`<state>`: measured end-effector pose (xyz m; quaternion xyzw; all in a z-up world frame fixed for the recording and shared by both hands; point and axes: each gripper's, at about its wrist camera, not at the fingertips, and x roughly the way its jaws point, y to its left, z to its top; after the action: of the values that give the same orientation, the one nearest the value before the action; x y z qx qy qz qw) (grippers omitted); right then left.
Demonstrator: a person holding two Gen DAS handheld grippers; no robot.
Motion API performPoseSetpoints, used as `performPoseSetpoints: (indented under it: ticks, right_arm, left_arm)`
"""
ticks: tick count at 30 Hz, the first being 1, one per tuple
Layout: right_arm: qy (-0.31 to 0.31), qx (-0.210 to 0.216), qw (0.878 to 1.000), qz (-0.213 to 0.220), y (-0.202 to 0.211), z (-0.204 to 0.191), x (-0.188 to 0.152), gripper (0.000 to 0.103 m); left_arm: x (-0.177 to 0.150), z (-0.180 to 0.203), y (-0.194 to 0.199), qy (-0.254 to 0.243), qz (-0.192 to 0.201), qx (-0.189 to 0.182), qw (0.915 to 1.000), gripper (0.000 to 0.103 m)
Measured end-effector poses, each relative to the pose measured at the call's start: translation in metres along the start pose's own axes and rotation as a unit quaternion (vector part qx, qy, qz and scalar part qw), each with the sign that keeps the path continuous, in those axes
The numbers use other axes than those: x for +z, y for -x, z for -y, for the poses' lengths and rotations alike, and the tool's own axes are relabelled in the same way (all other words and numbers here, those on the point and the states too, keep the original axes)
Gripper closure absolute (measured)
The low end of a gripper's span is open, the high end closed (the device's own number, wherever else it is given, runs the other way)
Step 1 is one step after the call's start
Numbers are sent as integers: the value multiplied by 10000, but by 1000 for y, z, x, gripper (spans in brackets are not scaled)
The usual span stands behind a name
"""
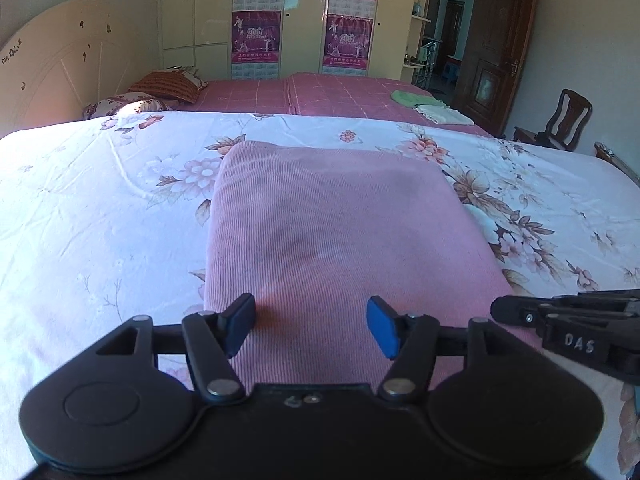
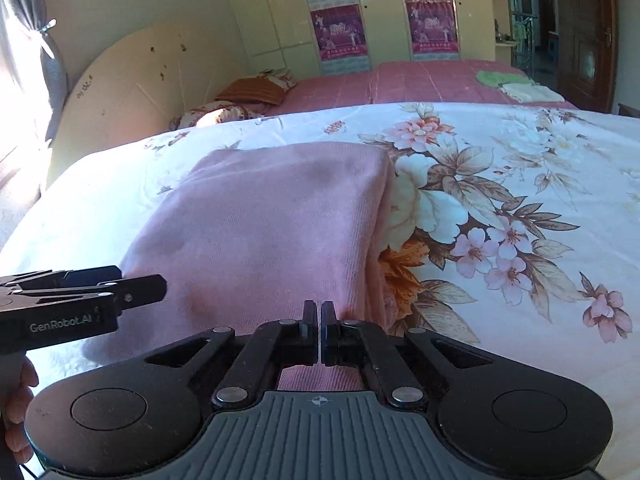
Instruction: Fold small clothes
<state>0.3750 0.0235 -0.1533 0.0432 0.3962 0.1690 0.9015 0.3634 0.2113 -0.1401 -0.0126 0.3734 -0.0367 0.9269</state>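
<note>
A pink ribbed garment [image 1: 328,220] lies folded into a neat rectangle on the floral bedsheet [image 1: 100,200]. My left gripper [image 1: 310,308] hovers over its near edge, blue pads spread wide and open, with only cloth below them. In the right wrist view the same pink garment [image 2: 272,216] lies ahead. My right gripper [image 2: 320,308] stands over its near right corner, its fingers pressed together and shut; I see nothing between them. Each gripper shows in the other's view: the right gripper [image 1: 500,310] at the garment's right edge, the left gripper [image 2: 148,286] at its left.
A second bed with a pink checked cover [image 1: 320,96] lies behind, with a green cloth [image 1: 416,99] and a white cloth [image 1: 444,114] on it. Pillows [image 1: 168,86] and a headboard [image 1: 52,68] are at the far left, a wooden chair [image 1: 560,120] at the right. A hand [image 2: 16,412] holds the left gripper.
</note>
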Motion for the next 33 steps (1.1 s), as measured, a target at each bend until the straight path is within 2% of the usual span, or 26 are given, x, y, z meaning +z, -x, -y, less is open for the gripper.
performPoseSetpoints:
  ticks: [2, 7, 12, 15, 16, 17, 19, 23, 29, 33]
  right_arm:
    - [-219, 19, 9995, -246, -13, 8, -10, 103]
    - [-601, 67, 9980, -196, -18, 14, -12, 103]
    - [-1014, 330, 9940, -241, 1, 20, -8, 103]
    - [-1269, 474, 9906, -201, 17, 23, -8, 103]
    - [-1308, 511, 9899, -207, 24, 23, -8, 95]
    - [-1315, 545, 9896, -216, 29, 23, -8, 70]
    - [-1287, 625, 9896, -146, 43, 22, -11, 29]
    - [-1268, 781, 9888, -117, 77, 18, -21, 29]
    - [-1024, 1142, 9881, 110, 148, 10, -44, 29]
    - [-748, 1297, 9881, 355, 209, 5, -65, 29]
  left_arm:
    - [-6, 6, -2, -108, 4, 82, 9999, 42]
    - [-14, 18, -9, -515, 28, 244, 9984, 35]
    - [-7, 10, 5, -96, -85, 138, 9998, 33]
    - [-6, 7, 17, 99, -173, 240, 9995, 24]
    - [-7, 7, 23, 106, -171, 275, 9994, 21]
    - [-8, 8, 28, 96, -179, 314, 9993, 18]
    - [-10, 11, 41, 80, -190, 402, 9990, 16]
    - [-19, 20, 75, 150, -198, 520, 9983, 9]
    - [-42, 52, 153, -173, 50, 1268, 9918, 3]
    - [-63, 77, 217, -374, 339, 1444, 9882, 1]
